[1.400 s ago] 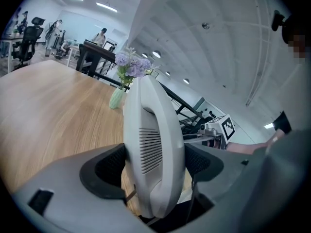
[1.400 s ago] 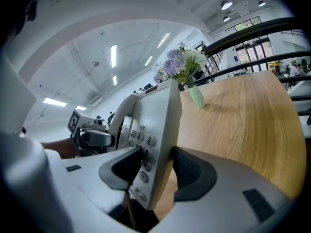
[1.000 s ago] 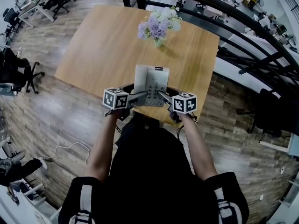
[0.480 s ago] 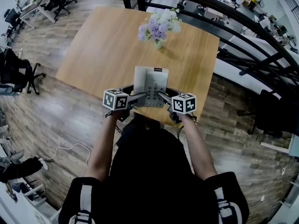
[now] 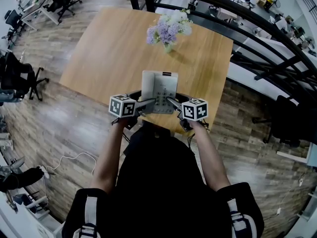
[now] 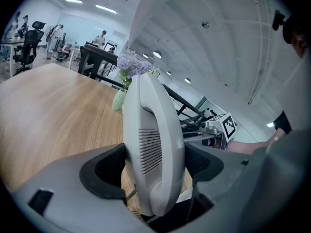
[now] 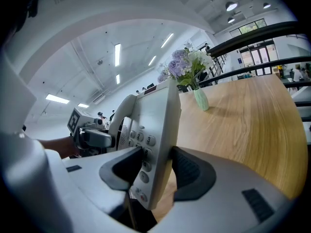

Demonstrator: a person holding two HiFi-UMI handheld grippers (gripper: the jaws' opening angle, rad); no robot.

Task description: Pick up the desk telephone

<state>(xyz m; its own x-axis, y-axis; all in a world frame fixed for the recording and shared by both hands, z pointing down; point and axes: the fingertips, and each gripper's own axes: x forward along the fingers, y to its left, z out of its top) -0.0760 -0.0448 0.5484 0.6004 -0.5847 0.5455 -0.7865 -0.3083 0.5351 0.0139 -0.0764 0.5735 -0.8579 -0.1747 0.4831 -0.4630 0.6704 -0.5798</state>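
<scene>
— Gripping what, that left claw (image 6: 155, 164)?

— Its two pads press on either side of the handset (image 6: 151, 130), which stands on edge at mid-frame in the left gripper view.

— And the right claw (image 7: 156, 171)?

— It is clamped on the phone (image 5: 159, 89) as well, along the keypad (image 7: 141, 144) edge. One pad is on the key face and the other is behind the body.

— Where is the phone, then?

— It is at lower centre of the head view, between the two claws and over the near edge of the table (image 5: 109, 53). The handset runs along its left side. I cannot tell whether the base is clear of the wood.

— Anything beyond it?

— Flowers (image 5: 168, 26) in a green vase (image 7: 200, 100) stand at top centre of the head view, well apart from the phone. An office chair (image 5: 17, 76) is on the floor at the left edge.
</scene>
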